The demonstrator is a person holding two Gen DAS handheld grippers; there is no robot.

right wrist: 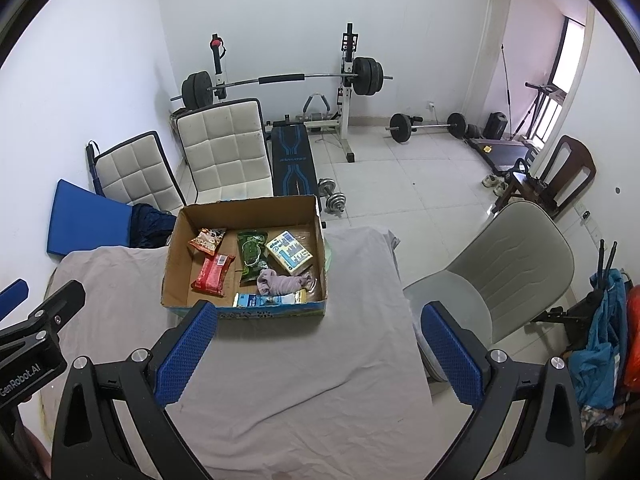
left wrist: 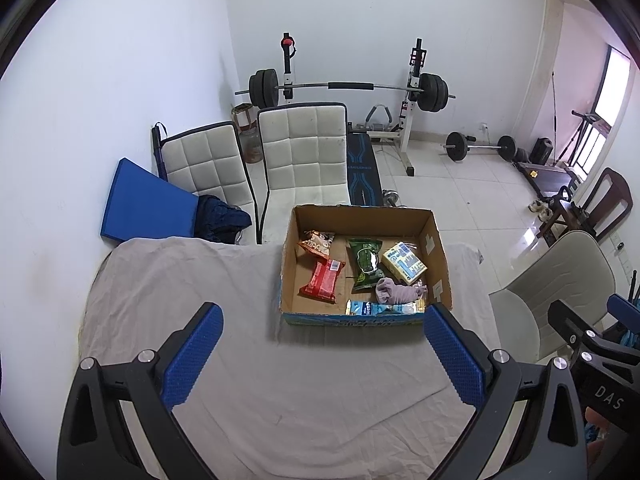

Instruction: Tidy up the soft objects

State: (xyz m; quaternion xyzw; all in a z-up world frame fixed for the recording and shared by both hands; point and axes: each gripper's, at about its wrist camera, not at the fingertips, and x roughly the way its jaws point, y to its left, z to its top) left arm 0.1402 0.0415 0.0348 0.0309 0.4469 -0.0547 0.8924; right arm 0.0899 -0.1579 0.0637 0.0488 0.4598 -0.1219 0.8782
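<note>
Grey cloth (left wrist: 280, 392) — bare before box (left wrist: 362, 318)

brown box (left wrist: 434, 240) | red packet (left wrist: 322, 282) | green packet (left wrist: 366, 266) | lilac cloth (left wrist: 396, 293) | grey tablecloth (left wrist: 280, 392)

— Where does the light come from?
— Daylight from the window (left wrist: 612, 80), overexposed; glare streaks the floor tiles (left wrist: 532, 236) below it.
— Sharp?
— Yes, though fisheye bending and black vignette crowd the corners.
</note>
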